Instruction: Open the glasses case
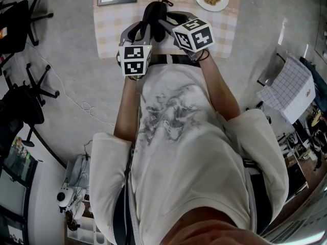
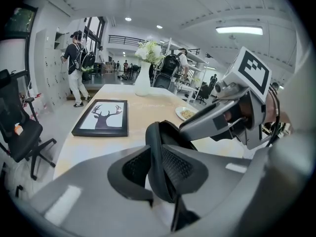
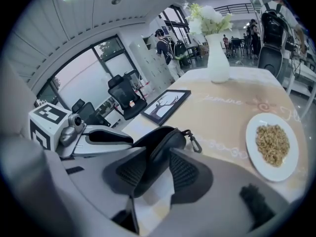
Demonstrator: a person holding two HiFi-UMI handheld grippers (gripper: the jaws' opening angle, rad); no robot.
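Observation:
A black zip glasses case point(image 1: 155, 17) is held up over the near edge of the table point(image 1: 110, 29), between my two grippers. My left gripper point(image 2: 157, 156) is shut on one narrow rim of the case point(image 2: 155, 132), with both mesh pads pressing on it. My right gripper point(image 3: 158, 168) grips the case point(image 3: 165, 142) from the other side, and its pads touch the shell. The zip seam runs along the case's side, and a small clip point(image 3: 195, 143) hangs off its far end. In the left gripper view the two halves look slightly parted at the top.
On the table sit a framed deer picture point(image 2: 101, 117), a white plate of food point(image 3: 271, 144) and a white vase of flowers point(image 3: 217, 58). Office chairs point(image 1: 20, 24) stand on the floor at the left. People stand far off at the back of the room.

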